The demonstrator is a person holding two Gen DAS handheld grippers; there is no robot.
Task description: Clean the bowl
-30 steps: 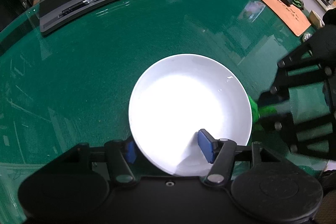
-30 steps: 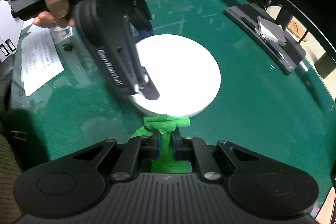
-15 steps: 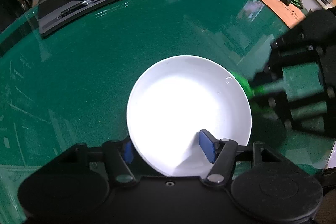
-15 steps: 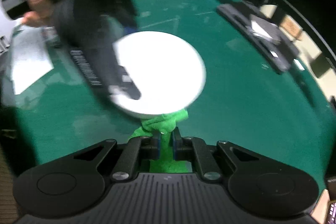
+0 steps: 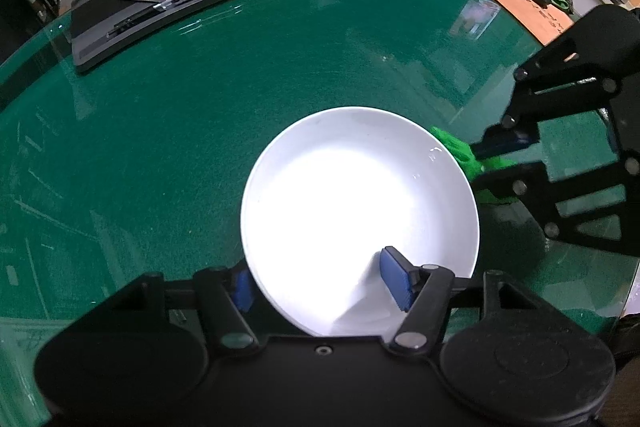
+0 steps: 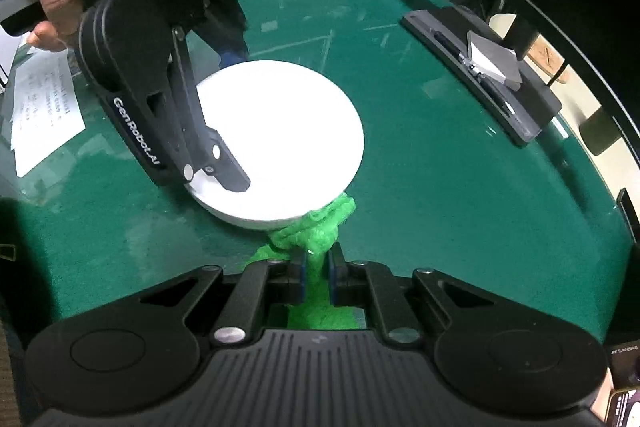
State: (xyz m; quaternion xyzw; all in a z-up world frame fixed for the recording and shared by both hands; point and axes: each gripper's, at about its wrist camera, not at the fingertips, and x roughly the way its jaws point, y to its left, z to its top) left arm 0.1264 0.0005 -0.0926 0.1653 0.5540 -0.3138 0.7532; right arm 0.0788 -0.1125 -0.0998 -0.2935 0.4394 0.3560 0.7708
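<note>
Bowl [image 5: 360, 211], low in the left wrist frame, is straddled at its near rim by the left gripper [image 5: 320, 283], whose half-open jaws have just been widening. Green cloth [image 6: 316, 227] is pinched in the right gripper [image 6: 316, 267], touching the rim; wiping probably needs a firmer hold.

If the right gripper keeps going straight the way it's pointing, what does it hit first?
Probably the white bowl: the green cloth in the right gripper already reaches its near rim, though actual contact is unclear.
</note>
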